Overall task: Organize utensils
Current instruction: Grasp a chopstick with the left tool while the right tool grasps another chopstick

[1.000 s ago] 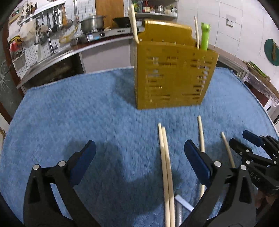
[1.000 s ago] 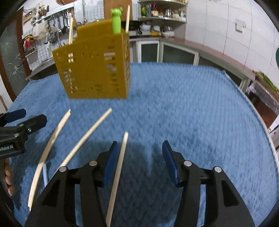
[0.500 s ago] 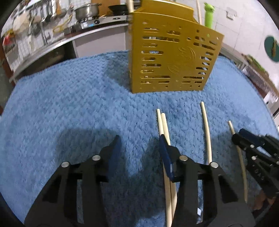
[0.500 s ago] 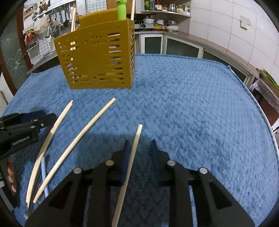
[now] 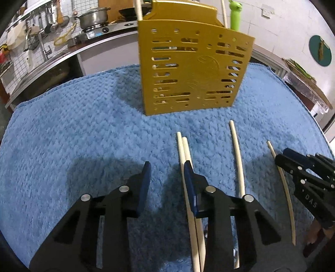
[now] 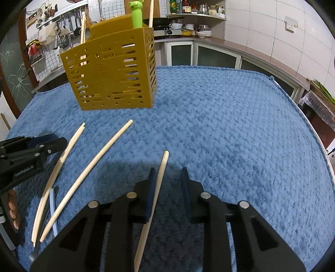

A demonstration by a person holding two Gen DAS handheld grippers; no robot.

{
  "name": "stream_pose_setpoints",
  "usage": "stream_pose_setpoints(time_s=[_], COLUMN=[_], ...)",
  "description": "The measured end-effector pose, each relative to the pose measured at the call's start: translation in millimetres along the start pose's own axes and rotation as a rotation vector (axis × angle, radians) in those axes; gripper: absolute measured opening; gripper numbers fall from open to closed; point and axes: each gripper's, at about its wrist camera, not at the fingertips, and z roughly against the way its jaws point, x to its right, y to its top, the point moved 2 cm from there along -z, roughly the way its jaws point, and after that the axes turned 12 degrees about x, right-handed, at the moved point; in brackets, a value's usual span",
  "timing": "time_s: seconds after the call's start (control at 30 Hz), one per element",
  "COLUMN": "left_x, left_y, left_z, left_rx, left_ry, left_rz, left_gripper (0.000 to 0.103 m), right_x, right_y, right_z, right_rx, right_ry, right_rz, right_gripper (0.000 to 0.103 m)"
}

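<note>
A yellow slotted utensil holder [image 5: 192, 73] [image 6: 113, 79] stands on the blue cloth with chopsticks and a green frog-topped utensil [image 6: 136, 14] upright in it. Several pale chopsticks lie loose in front of it. My left gripper [image 5: 167, 165] hovers low over a pair of chopsticks [image 5: 182, 146]. Its jaws are closing, the pair runs along the right pad's inner face, and the left pad stands clear. My right gripper [image 6: 168, 170] has a single chopstick [image 6: 162, 167] between its jaws, against the left pad with a gap to the right pad.
Another single chopstick [image 5: 237, 159] lies between the two grippers. A thin pale strip [image 6: 53, 209] rests near the left hand. The blue cloth [image 6: 230, 125] covers the table, with kitchen counters [image 6: 219, 48] and a stove behind.
Both grippers' jaws have narrowed from wide to a small gap. The left one has shifted right over the chopstick pair, and the single chopstick now sits between the right jaws.
</note>
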Motion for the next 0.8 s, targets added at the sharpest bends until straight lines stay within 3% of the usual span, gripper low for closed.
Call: stream_pose_setpoints(time_s=[0.3,0.4,0.53,0.6,0.67,0.8], left_x=[6,16,17,14,13,0], left_y=[1,4,11,13,12,8], left_z=[-15,-21,-29,-31,-29,-19], left_rx=[-0.057,-0.054,-0.067,-0.066,-0.059,-0.052], left_ry=[-0.012,0.027,0.038,0.035,0.036,0.016], left_rz=[-0.029,-0.086,-0.064,-0.048,-0.042,0.010], left_gripper=[0.027,0.027,0.026,0.024,0.010,0.006], right_x=[-1,-4,-10,-12,-13,-10], right_y=[0,-2,-2,-1,0,2], right_z=[-2,-5,-8,-10,-10,-12], right_rx=[-0.005,-0.016,-0.023,-0.025,-0.022,-0.027], right_ry=[0.004,0.003,-0.024,-0.024,-0.008,0.015], right_rz=[0.005,0.007,0.022,0.023,0.033,0.015], right_gripper=[0.024,0.024,0.024,0.019,0.009,0.009])
